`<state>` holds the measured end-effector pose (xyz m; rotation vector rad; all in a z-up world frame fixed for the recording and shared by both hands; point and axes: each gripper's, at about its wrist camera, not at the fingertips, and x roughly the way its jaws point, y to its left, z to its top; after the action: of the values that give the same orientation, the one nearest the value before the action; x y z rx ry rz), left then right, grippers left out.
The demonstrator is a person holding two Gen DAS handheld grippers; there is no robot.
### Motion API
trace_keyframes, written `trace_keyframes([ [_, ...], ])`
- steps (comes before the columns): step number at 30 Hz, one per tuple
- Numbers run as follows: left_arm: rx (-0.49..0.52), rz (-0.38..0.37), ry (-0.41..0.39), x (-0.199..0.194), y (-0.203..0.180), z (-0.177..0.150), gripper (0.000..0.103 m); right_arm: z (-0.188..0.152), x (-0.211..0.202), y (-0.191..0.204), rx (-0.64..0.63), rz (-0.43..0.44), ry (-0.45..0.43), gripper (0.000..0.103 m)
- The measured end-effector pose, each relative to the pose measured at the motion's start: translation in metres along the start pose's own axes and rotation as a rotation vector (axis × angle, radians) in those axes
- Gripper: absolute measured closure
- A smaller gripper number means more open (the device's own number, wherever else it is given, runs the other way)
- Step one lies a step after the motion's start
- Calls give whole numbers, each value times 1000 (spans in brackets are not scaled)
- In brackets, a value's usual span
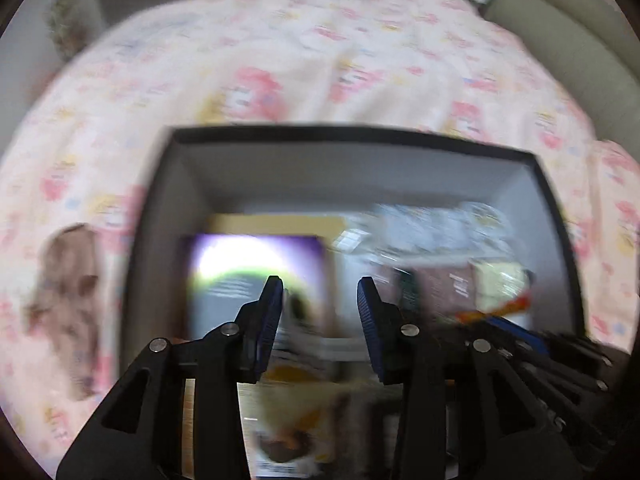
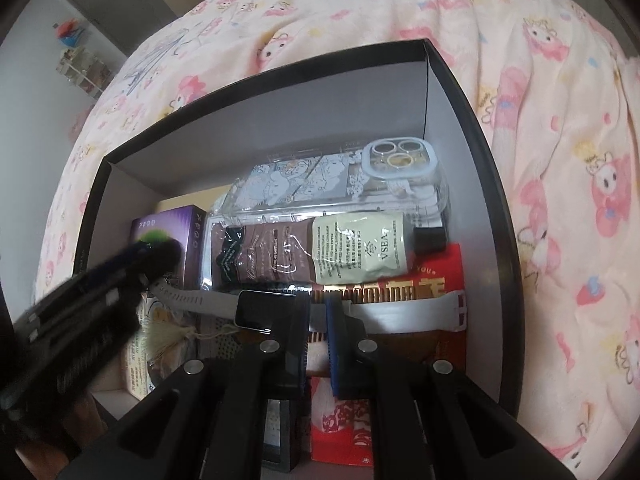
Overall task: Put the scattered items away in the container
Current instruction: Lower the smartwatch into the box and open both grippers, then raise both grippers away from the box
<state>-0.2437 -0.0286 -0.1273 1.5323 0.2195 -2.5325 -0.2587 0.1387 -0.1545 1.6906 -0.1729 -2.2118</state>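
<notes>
A black box with grey inner walls [image 2: 460,128] sits on a pink patterned bedspread [image 2: 560,160]; it also shows blurred in the left wrist view [image 1: 360,168]. Inside lie a clear phone case [image 2: 340,180], a brown and cream tube [image 2: 320,254], a purple box [image 2: 172,228], red packets [image 2: 436,272] and a smartwatch [image 2: 256,312] with a grey strap. My right gripper [image 2: 318,320] is shut on the watch strap, low inside the box. My left gripper [image 1: 320,292] is open and empty over the box; it shows in the right wrist view [image 2: 160,250] at left.
A brown plush item [image 1: 64,312] lies on the bedspread left of the box. A grey-green cushion or chair [image 1: 580,40] stands at the far right. A door and a shelf with small things [image 2: 80,64] are beyond the bed.
</notes>
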Motion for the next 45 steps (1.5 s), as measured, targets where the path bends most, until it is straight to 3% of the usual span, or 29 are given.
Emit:
trace_keyframes([
  [2,-44,-29,-51,-16,10,2,65,0,0,-2,11,9,5,96],
  [4,-47,-104,-69,-29,11,3,65,0,1,-3,19,15,10,96],
  [7,26,-187,-64,-36,-3,-1,65,-1,1,0,11,5,11,96],
  [10,66,-207,34,-10,-20,-6,68,-1,0,1,5,2,7,95],
  [12,66,-203,112,14,-27,-11,83,-1,-3,0,15,17,1,95],
  [16,44,-211,175,35,-32,-11,84,2,-7,-5,23,20,-41,94],
  [22,44,-227,241,36,-32,-10,84,2,1,0,10,2,7,94],
  [26,44,-264,200,20,-30,-16,84,-2,-3,-4,34,15,-1,94],
  [32,46,-335,86,-21,-27,-23,82,-14,-28,8,-20,-51,-87,92],
  [37,72,-354,19,-55,-20,-39,70,-34,-53,26,-81,-63,-153,70],
  [45,80,-345,-40,-98,10,-66,69,-69,-82,54,-111,-90,-248,62],
])
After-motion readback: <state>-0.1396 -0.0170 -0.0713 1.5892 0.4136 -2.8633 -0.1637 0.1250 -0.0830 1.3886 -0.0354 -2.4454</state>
